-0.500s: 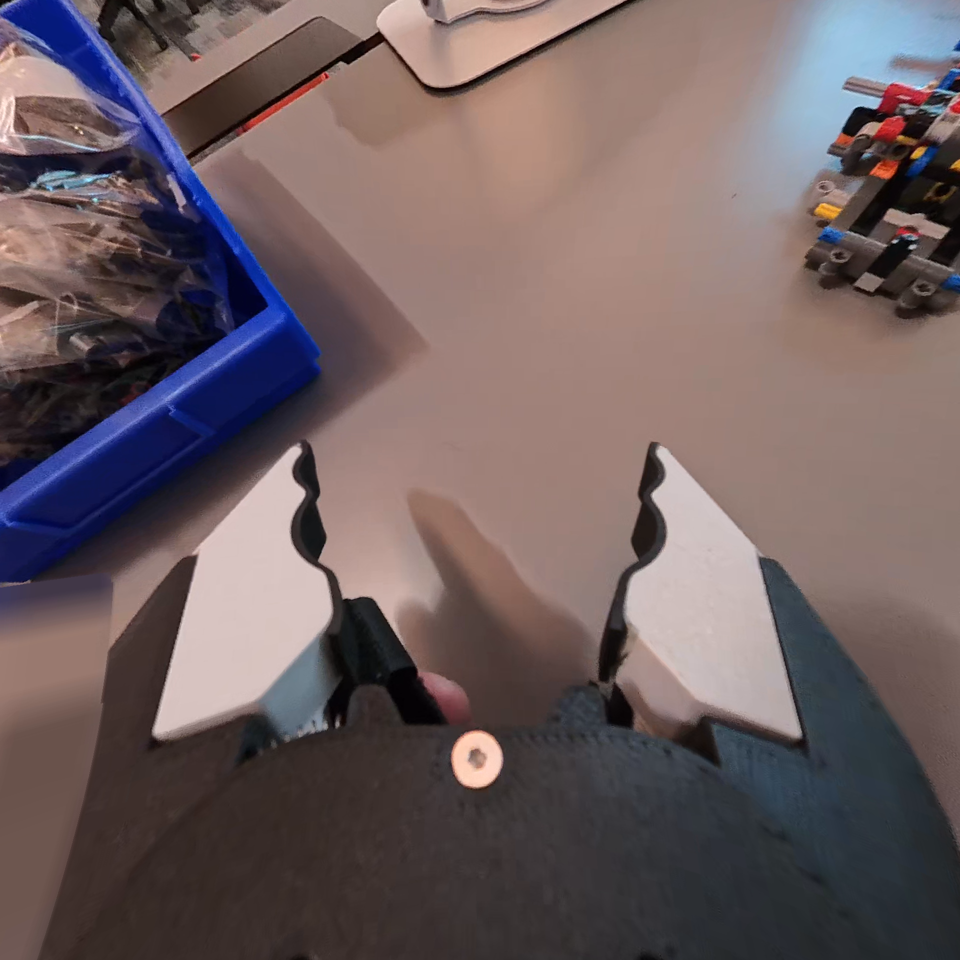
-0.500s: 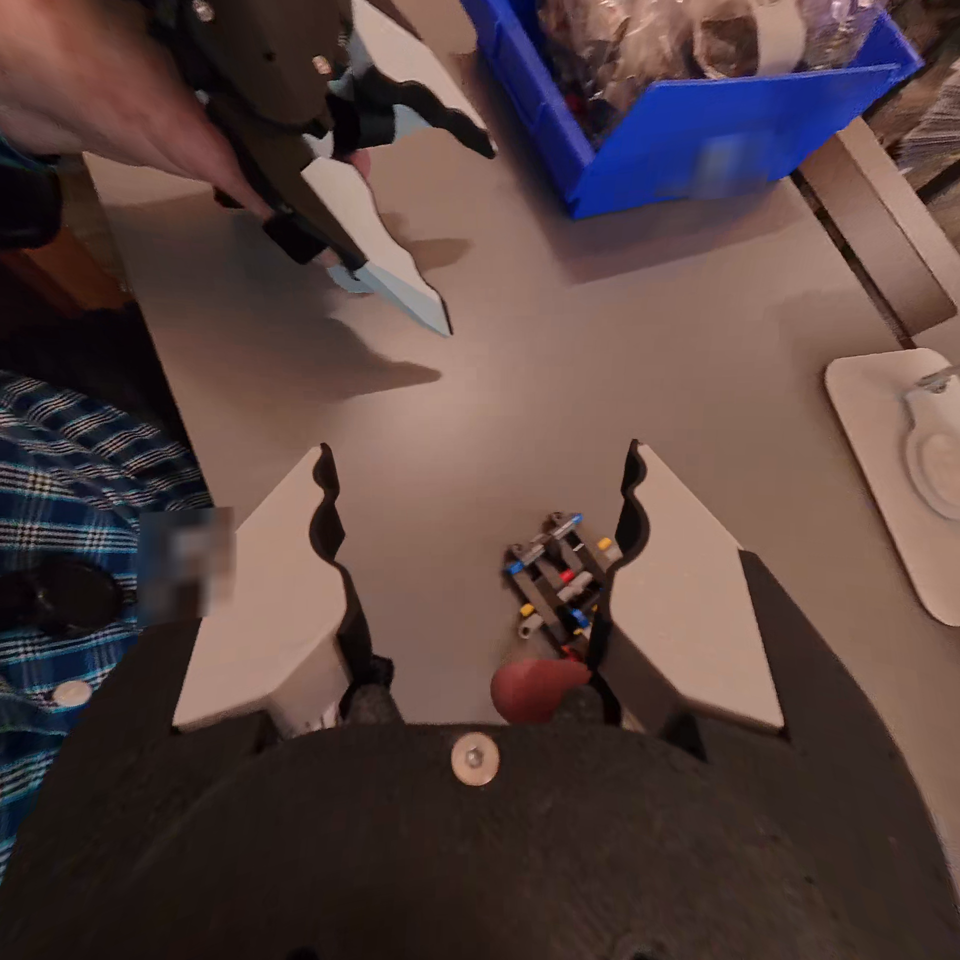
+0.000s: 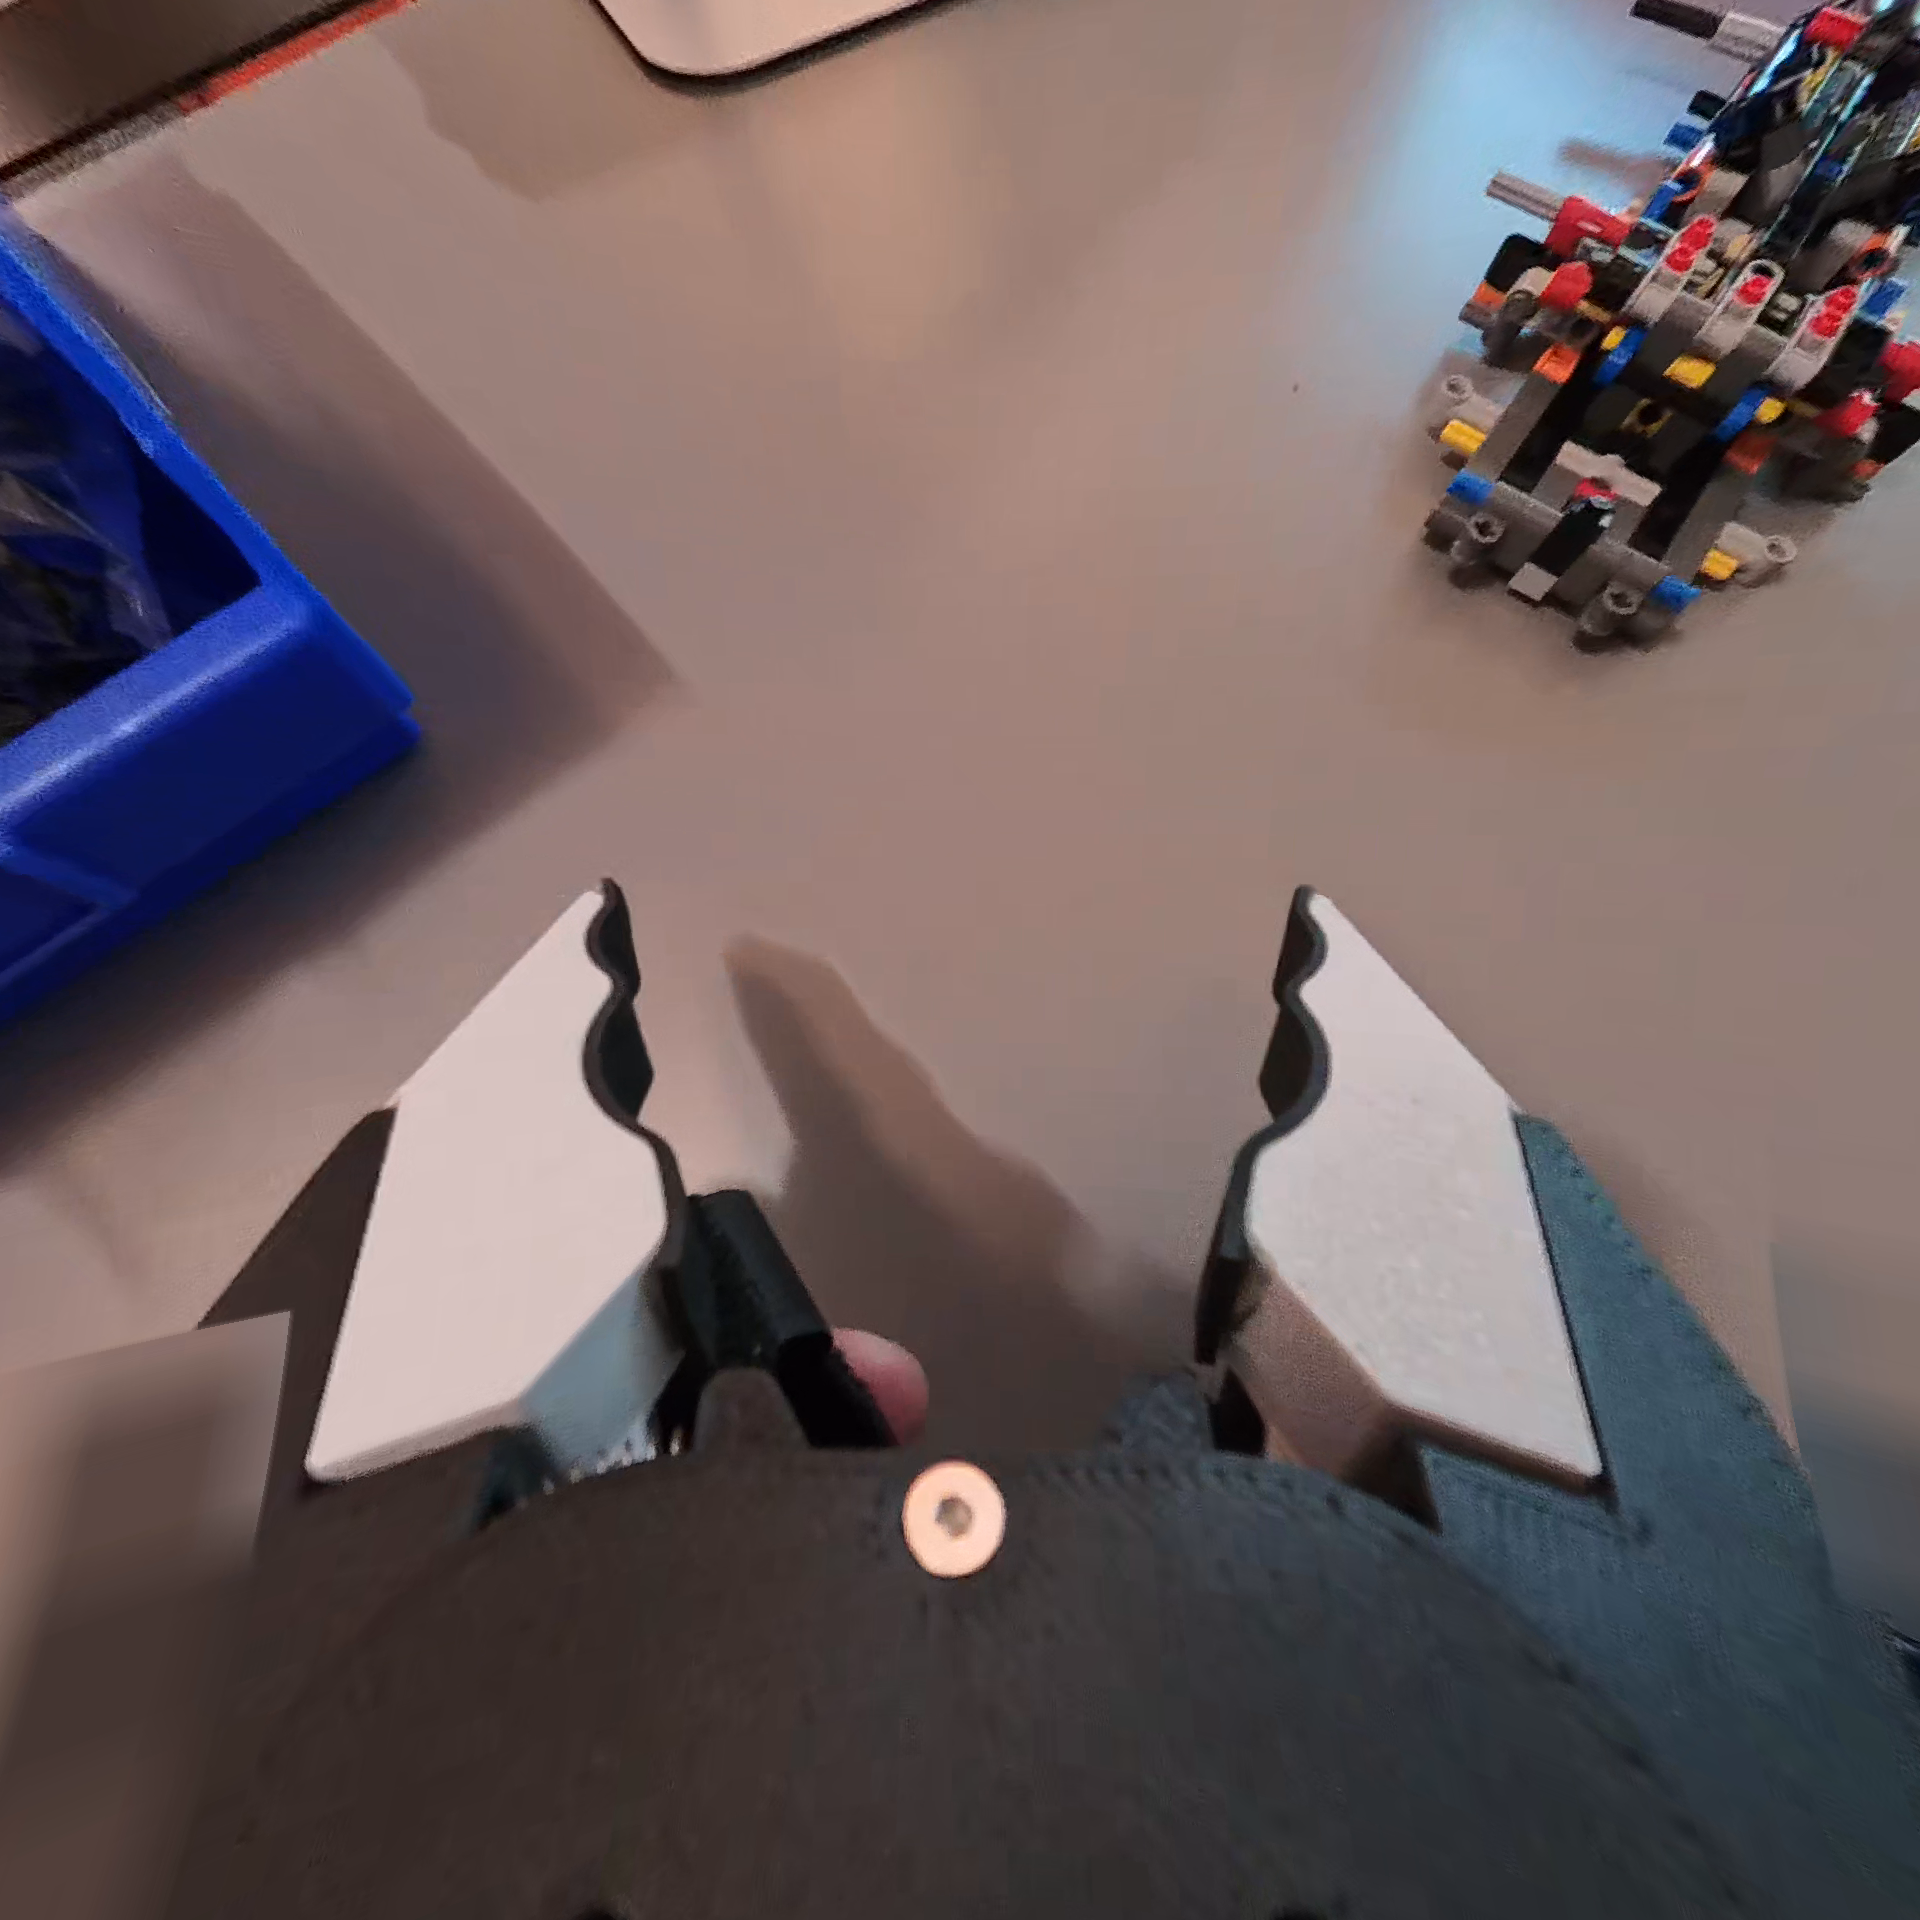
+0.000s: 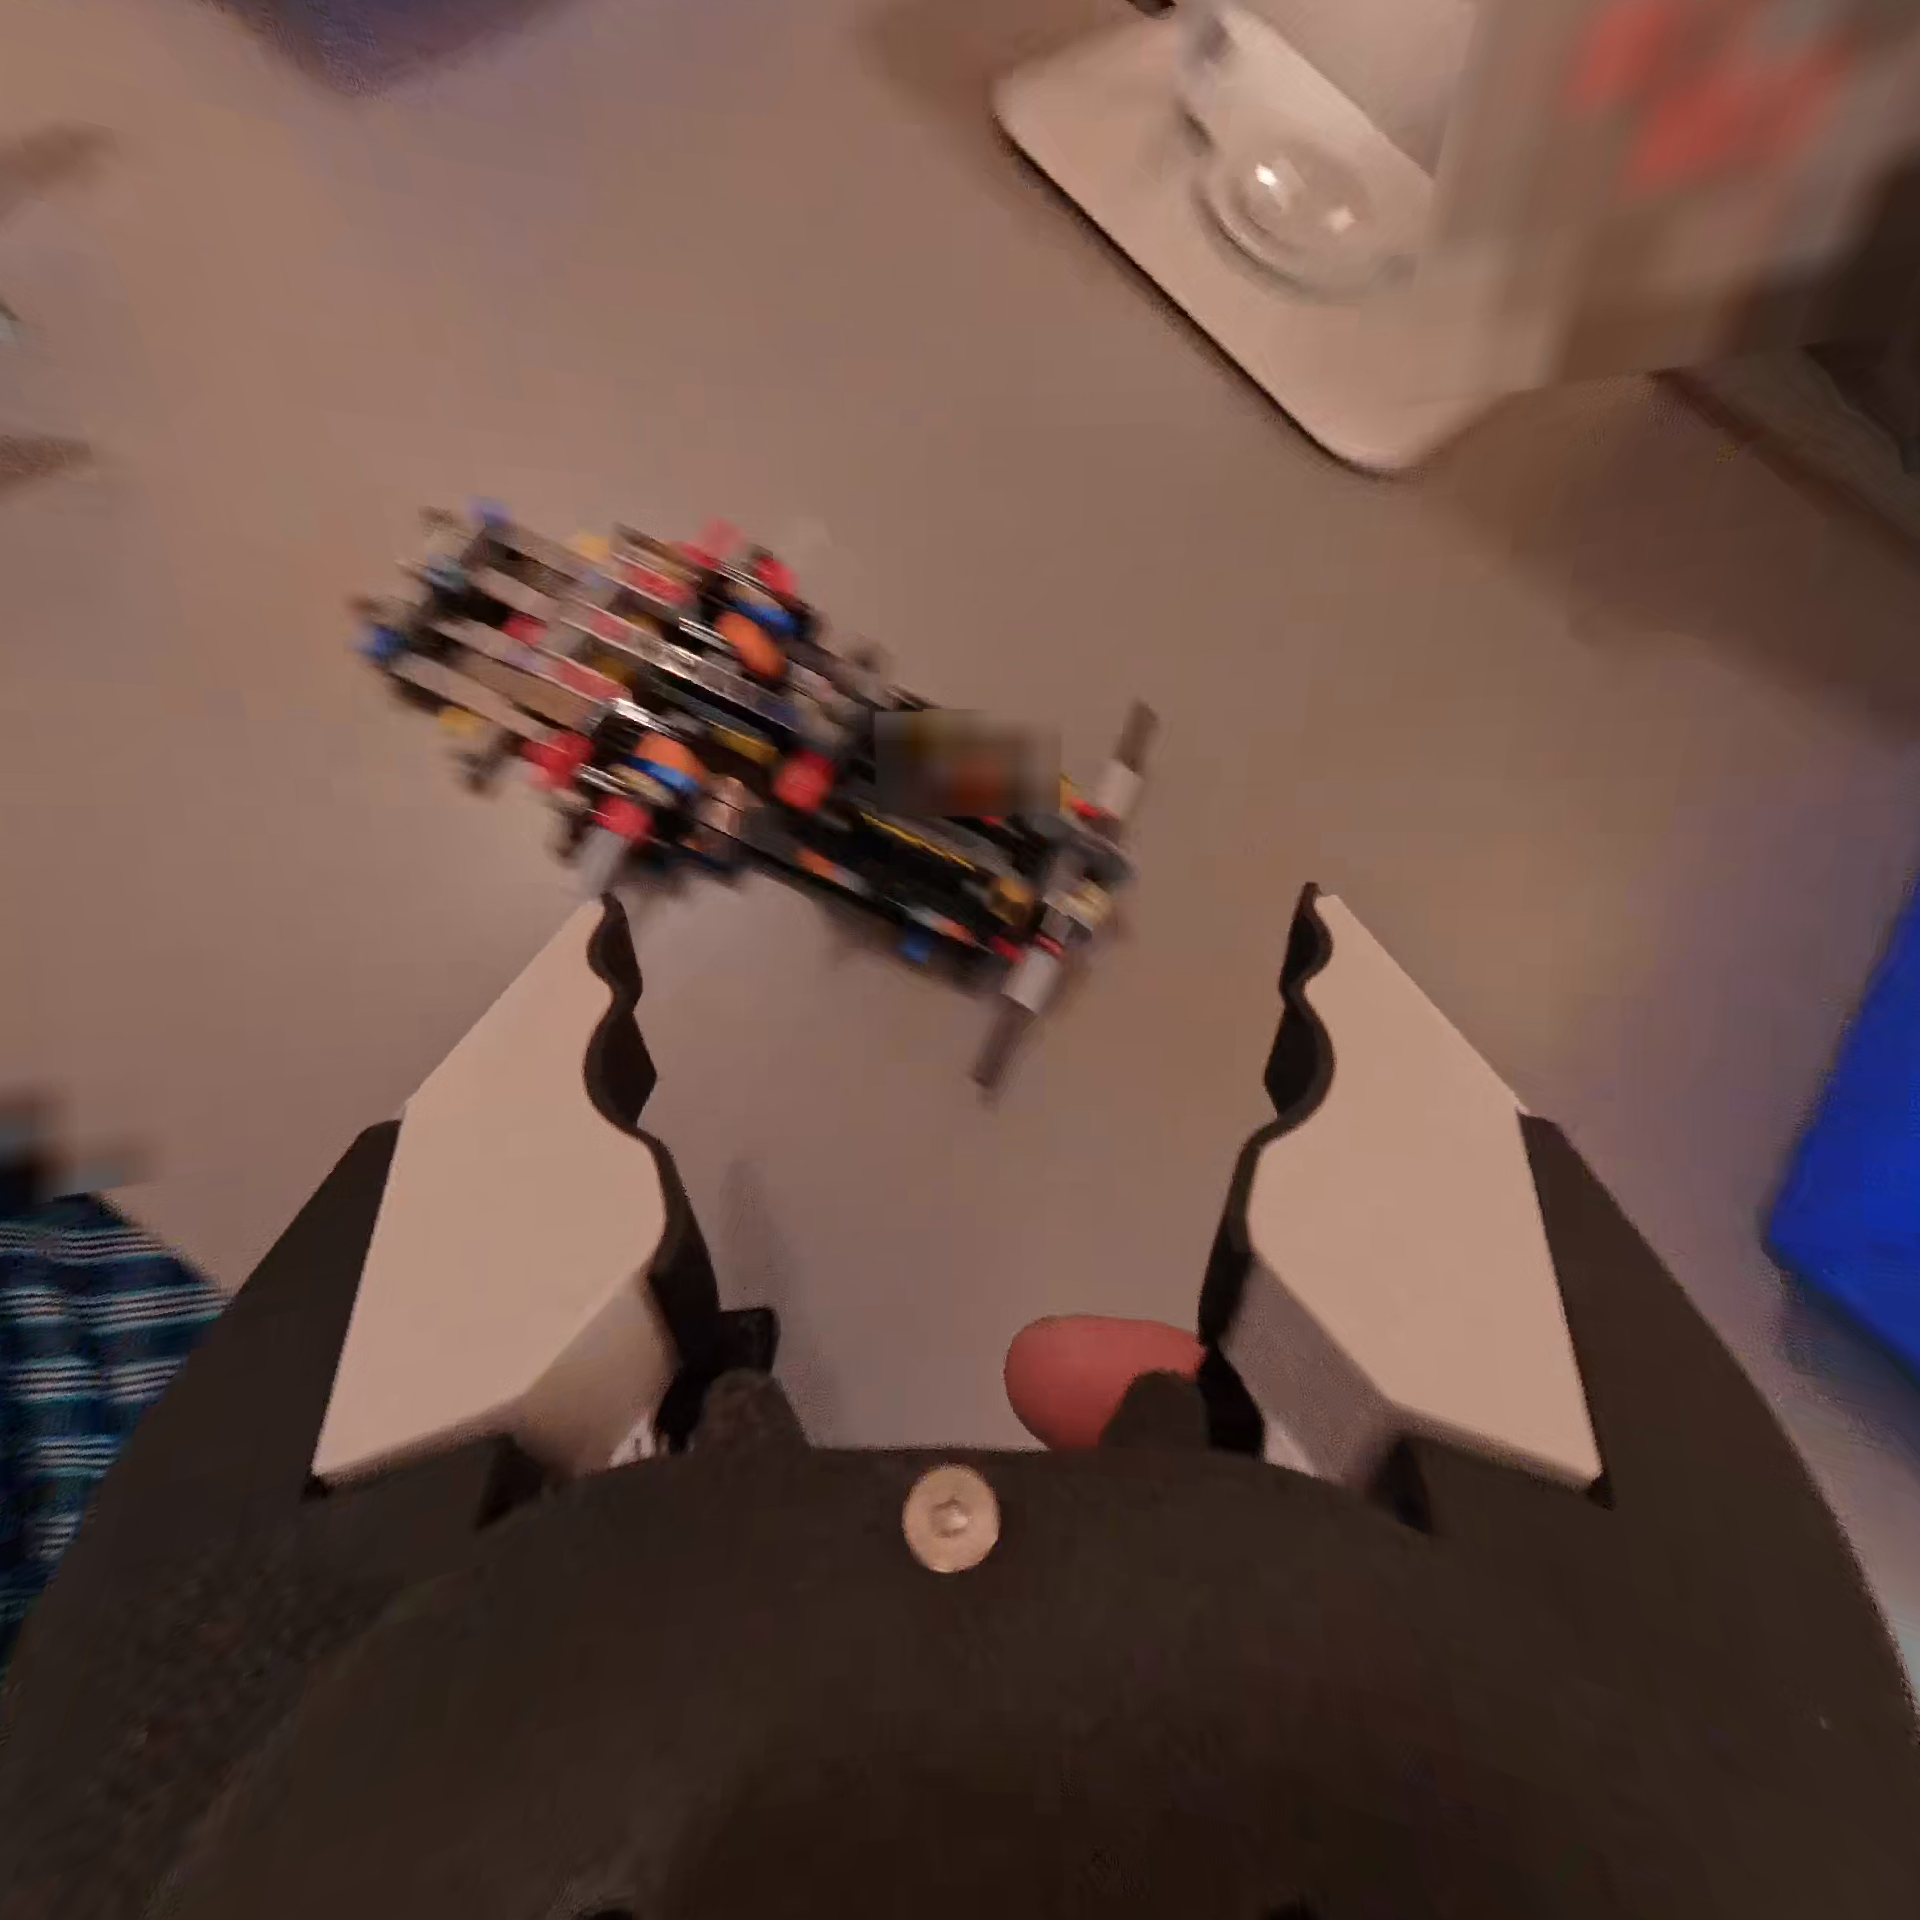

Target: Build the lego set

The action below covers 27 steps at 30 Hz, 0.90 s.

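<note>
Both tongs, left tongs and right tongs, gape empty, the lego build lying just beyond the right tips.

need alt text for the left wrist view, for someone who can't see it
The left claw hangs open and empty over a bare grey table. A partly built lego model sits far right, and a blue bin holding plastic bags sits at the left edge.

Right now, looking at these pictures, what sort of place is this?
Probably an office or lab desk used as a building station. A smooth grey tabletop holds a half-built multicoloured lego model, a blue plastic bin with bagged parts, and a flat white stand base, perhaps a monitor's.
</note>
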{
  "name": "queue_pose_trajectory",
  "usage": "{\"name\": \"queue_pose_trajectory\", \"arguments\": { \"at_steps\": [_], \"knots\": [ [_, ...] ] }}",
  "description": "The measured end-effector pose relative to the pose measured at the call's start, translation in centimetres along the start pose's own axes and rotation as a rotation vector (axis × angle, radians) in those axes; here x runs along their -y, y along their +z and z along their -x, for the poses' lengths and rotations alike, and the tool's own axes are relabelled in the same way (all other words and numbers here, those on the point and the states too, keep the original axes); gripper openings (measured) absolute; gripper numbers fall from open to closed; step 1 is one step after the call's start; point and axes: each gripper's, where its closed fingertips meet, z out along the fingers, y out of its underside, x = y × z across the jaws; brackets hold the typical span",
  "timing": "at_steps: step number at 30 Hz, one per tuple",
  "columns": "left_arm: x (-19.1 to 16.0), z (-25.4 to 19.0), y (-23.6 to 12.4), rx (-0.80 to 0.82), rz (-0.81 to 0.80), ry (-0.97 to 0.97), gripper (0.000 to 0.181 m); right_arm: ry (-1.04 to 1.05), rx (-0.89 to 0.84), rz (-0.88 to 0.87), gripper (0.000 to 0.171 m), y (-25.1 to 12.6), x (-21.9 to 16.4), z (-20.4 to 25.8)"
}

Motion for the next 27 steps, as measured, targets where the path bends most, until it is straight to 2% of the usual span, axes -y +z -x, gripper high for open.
{"name": "queue_pose_trajectory", "arguments": {
  "at_steps": [4,7,10,16,20,21,23,26,27],
  "knots": [
    [-0.4,0.9,1.0,0.079,0.065,0.024,0.112,0.124,-0.035,0.132,0.14,0.5,-6.8,-7.4],
    [-0.6,0.4,1.8,0.062,0.126,0.035,0.11,0.142,-0.018,0.207,0.148,1.9,-10.5,-9.8],
    [-0.5,-0.1,2.1,0.063,0.145,0.024,0.106,0.235,0.025,0.149,0.143,3.1,-11.0,-10.5],
    [-0.7,-0.3,2.0,0.097,0.151,0.007,0.096,0.195,0.043,0.091,0.123,3.0,-10.5,-10.9],
    [-0.8,0.1,1.7,0.151,0.159,-0.028,0.079,0.16,0.114,0.095,0.128,2.8,-10.6,-10.3],
    [-0.9,0.2,1.7,0.153,0.167,-0.043,0.079,0.149,0.121,0.098,0.129,2.7,-10.6,-10.2],
    [-0.6,0.2,1.8,0.138,0.176,-0.066,0.088,0.128,0.112,0.097,0.117,2.7,-10.6,-10.6],
    [0.8,0.8,2.1,0.154,0.152,-0.087,0.074,0.111,0.146,0.118,0.12,3.1,-10.3,-10.5],
    [1.7,0.6,2.3,0.137,0.133,-0.074,0.076,0.096,0.155,0.131,0.124,3.2,-10.2,-10.5]
  ]
}}
